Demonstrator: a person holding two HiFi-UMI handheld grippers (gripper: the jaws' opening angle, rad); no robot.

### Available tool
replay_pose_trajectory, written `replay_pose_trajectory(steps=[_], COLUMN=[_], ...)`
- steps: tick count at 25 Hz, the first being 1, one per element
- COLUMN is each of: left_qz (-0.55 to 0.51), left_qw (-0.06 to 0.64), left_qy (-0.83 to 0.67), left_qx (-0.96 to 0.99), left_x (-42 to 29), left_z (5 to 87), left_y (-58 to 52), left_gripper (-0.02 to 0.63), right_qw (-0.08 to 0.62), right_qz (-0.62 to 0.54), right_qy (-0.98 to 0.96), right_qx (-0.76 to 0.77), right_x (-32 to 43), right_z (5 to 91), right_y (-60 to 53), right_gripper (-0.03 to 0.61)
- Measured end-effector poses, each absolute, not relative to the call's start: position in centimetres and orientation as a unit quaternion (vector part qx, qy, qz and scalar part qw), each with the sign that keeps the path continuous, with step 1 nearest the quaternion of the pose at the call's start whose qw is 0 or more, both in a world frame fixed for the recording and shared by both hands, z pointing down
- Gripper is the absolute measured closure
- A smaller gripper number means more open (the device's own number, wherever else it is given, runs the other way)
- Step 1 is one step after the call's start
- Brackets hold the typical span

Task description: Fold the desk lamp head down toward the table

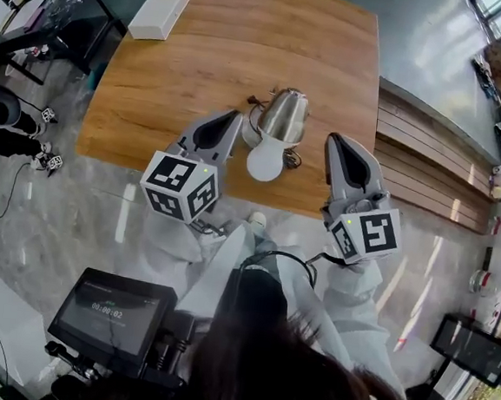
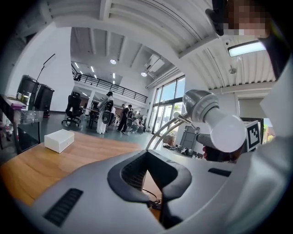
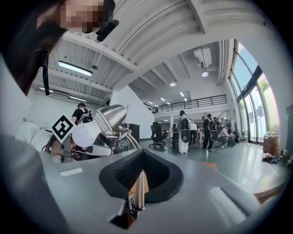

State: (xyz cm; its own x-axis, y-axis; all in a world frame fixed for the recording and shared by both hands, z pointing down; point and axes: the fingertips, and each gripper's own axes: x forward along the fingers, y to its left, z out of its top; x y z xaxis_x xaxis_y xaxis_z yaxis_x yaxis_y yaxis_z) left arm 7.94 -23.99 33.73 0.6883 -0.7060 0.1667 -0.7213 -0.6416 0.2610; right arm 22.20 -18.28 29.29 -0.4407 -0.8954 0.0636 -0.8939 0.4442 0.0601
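Approach step, by my reading. The desk lamp (image 1: 279, 123) stands near the worktop's (image 1: 184, 67) front edge, head raised on its arm, bulb (image 1: 266, 160) facing the person. Flanking it, left tongs (image 1: 230, 119) and right tongs (image 1: 338, 143) — both pinched shut, empty, clear of the lamp. Next move probably calls for one pair to meet the head and press it down while the base stays put.

Count, seen from the head: 1 table, 1 lamp, 1 box, 2 grippers, 1 screen.
One brown wooden table (image 1: 201, 68), centre; one silver metal desk lamp (image 1: 284, 115) with one white round bulb (image 1: 266, 161), centre; one white rectangular box (image 1: 159, 12), upper left; two grey grippers, left gripper (image 1: 231, 119) and right gripper (image 1: 336, 141); one black screen (image 1: 111, 313), lower left.
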Motion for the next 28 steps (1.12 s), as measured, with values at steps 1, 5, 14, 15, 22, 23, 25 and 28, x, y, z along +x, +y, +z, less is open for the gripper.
replay_pose_trajectory(steps=[1,5,14,15,22,23,25,28], left_qz=[0.032,0.068,0.135,0.134,0.128,0.13,0.139,0.154], left_qw=[0.158,0.189,0.244,0.252,0.277,0.278,0.275,0.267], left_qy=[-0.392,-0.364,-0.277,-0.269,-0.201,-0.191,-0.166,-0.145], left_qx=[0.906,0.909,0.919,0.92,0.931,0.932,0.937,0.94], left_x=[8.3,9.5,12.8,13.0,13.7,13.9,14.3,14.9], left_z=[34.2,36.6,42.8,43.6,44.7,44.6,44.7,44.9], left_y=[-24.4,-26.3,-30.1,-31.1,-32.1,-32.0,-31.6,-31.5], left_gripper=[0.617,0.617,0.617,0.617,0.526,0.523,0.513,0.505], right_qw=[0.043,0.052,0.131,0.14,0.156,0.159,0.164,0.168], right_qz=[-0.006,0.022,-0.046,-0.056,-0.102,-0.114,-0.129,-0.152], right_qy=[-0.855,-0.878,-0.929,-0.931,-0.95,-0.952,-0.956,-0.955], right_qx=[0.517,0.474,0.344,0.331,0.25,0.237,0.208,0.19], right_x=[22.1,21.3,18.3,17.8,16.0,15.8,15.1,14.2], right_z=[29.5,30.8,32.6,33.0,31.8,31.6,31.2,30.7], right_y=[-19.0,-21.5,-24.8,-25.7,-26.5,-26.3,-25.7,-25.0], right_gripper=[0.577,0.577,0.538,0.523,0.471,0.471,0.471,0.471])
